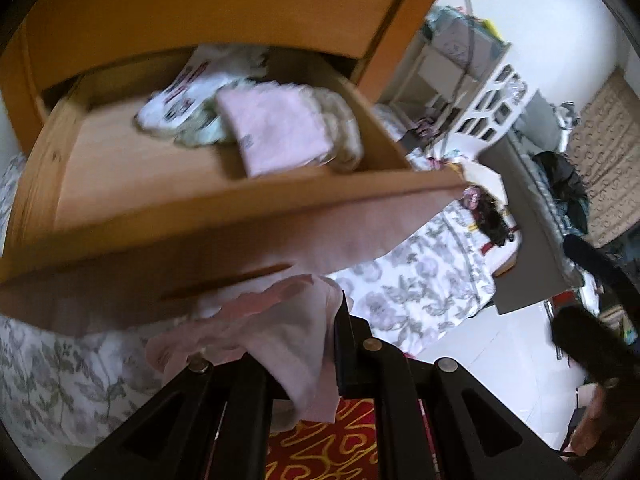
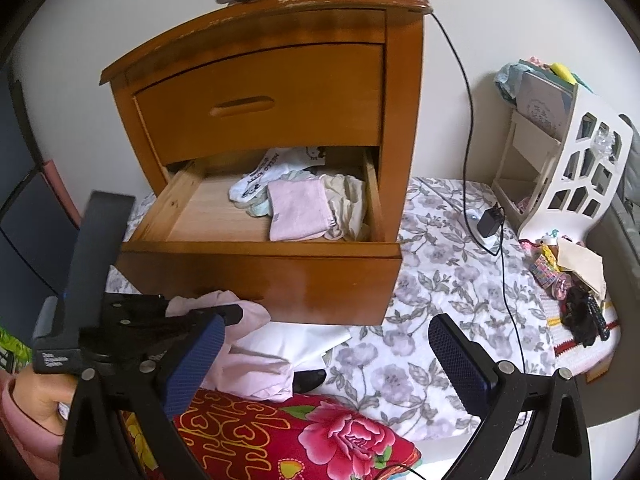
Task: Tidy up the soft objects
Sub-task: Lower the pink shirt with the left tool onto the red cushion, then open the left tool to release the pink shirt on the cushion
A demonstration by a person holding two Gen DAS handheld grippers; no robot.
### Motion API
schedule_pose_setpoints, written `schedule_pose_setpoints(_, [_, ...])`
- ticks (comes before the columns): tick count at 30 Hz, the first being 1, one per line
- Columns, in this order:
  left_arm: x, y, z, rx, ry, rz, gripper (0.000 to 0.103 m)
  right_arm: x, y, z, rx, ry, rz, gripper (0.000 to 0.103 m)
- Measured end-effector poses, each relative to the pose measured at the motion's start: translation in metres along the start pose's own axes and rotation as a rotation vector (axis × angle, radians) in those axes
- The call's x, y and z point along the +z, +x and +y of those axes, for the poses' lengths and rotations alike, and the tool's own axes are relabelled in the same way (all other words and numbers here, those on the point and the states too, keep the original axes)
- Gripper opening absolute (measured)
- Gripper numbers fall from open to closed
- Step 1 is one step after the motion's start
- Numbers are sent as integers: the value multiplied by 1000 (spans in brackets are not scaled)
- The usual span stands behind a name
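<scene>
Your left gripper [image 1: 316, 344] is pinching a pale pink cloth [image 1: 280, 332] between closed fingers, just in front of the drawer [image 2: 260, 256] and below its top edge. The cloth is looking thin and limp: it is bunching into soft folds at the fingers, one scalloped edge is curling toward the drawer front, and a loose flap is hanging down past the fingers. In the right wrist view the same cloth [image 2: 240, 344] is spilling from the left gripper [image 2: 228, 314] and sagging onto the quilt [image 2: 432, 320] below the drawer.

Your right gripper [image 2: 332, 368] is holding its fingers [image 2: 460, 360] wide apart with nothing between them, hovering over the quilt to the right of the cloth.

The drawer is standing pulled out from the nightstand [image 2: 264, 80]. Inside it, toward the right and back, a folded pink piece [image 2: 298, 216] is lying flat on top, with a white printed garment [image 2: 272, 176] behind it and a cream one [image 2: 348, 200] beside it. The drawer's left half is showing bare wood. A red floral blanket [image 2: 288, 436] is lying below the drawer, just beneath the hanging cloth.
</scene>
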State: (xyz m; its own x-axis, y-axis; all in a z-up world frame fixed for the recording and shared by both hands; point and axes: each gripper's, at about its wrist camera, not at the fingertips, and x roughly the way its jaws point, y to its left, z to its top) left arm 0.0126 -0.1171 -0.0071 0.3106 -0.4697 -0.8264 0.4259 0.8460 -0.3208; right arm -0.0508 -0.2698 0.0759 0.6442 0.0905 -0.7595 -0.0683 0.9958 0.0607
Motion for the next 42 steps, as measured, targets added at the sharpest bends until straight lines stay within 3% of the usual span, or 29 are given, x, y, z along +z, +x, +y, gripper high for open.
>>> schedule_pose_setpoints(11, [6, 25, -11, -14, 32, 33, 8, 3, 5, -20, -26, 42, 8, 103])
schedule_pose_setpoints(17, [1, 33, -2, -2, -3, 70, 8, 1, 10, -20, -23, 37, 19, 103])
schedule_pose_setpoints(20, [0, 29, 2, 5, -23, 79, 15, 1, 11, -19, -20, 35, 22, 103])
schedule_pose_setpoints(22, [0, 25, 5, 17, -35, 83, 36, 1, 11, -17, -19, 30, 23, 103])
schedule_pose_setpoints(24, [0, 18, 7, 22, -43, 79, 41, 1, 11, -16, -19, 26, 24, 103])
schedule_pose_setpoints(32, [-5, -12, 15, 22, -73, 52, 49, 3, 6, -12, -22, 18, 14, 103])
schedule_pose_setpoints(42, [-5, -69, 41, 45, -153, -77, 52, 5, 2, -2, -17, -4, 7, 103])
